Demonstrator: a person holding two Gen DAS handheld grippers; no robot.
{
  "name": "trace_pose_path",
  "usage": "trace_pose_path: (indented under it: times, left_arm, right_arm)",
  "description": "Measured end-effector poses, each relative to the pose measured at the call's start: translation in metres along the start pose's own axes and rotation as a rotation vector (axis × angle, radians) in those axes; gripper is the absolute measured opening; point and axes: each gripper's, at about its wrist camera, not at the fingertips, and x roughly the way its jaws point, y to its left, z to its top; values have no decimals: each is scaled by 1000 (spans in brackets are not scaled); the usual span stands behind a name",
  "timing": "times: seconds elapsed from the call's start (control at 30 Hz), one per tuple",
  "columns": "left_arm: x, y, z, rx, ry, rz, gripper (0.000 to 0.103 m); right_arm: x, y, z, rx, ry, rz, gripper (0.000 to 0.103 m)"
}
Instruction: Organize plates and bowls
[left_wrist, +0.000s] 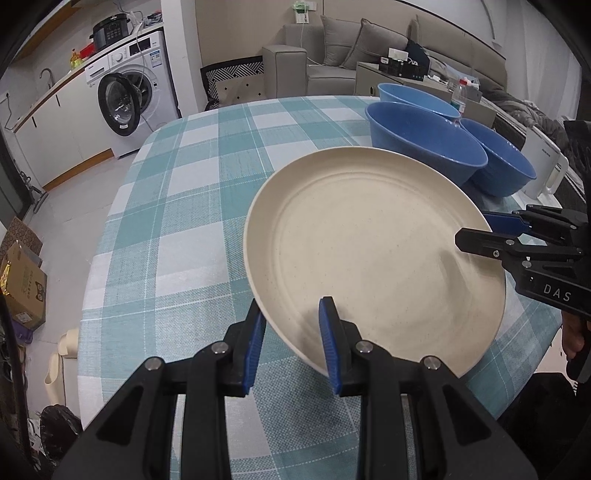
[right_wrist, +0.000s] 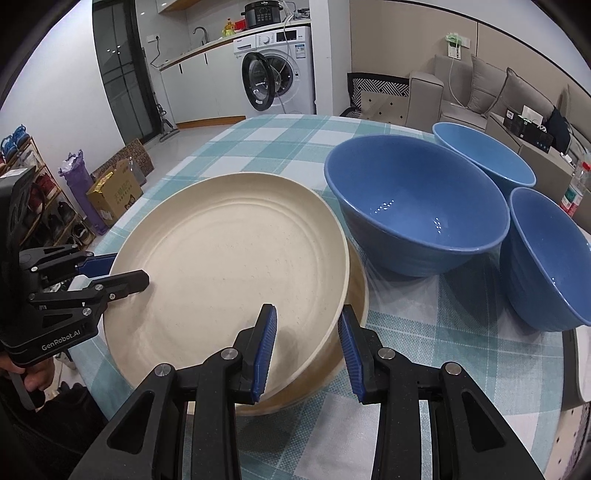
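On the teal-and-white checked desk (right_wrist: 280, 129), your left tool (left_wrist: 291, 343) and right tool (right_wrist: 308, 350) each pinch, nearly closed, opposite rims of a round cream speckled plate (right_wrist: 229, 266), poised over a second cream plate (right_wrist: 356, 291). Three blue bowls (right_wrist: 417, 199) stand unstacked beside it. Tool bodies read "GenRobot.AI" and "DAS".

You had even, soft indoor light with no hard glare. The cream plate (left_wrist: 373, 254) showed motion smear near its rim; beyond it the room stayed fairly sharp. Small highlights dotted the blue bowl (right_wrist: 417, 206) beside the plate. Fisheye bending and dark corners ringed both views.
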Motion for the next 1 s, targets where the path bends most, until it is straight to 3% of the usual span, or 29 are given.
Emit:
trace_pose_path:
  times: [1.0]
  left_arm:
    - [25,-15,7,79,44,49,31]
  right_arm:
    - [17,0,-1,-67,16,-90,36]
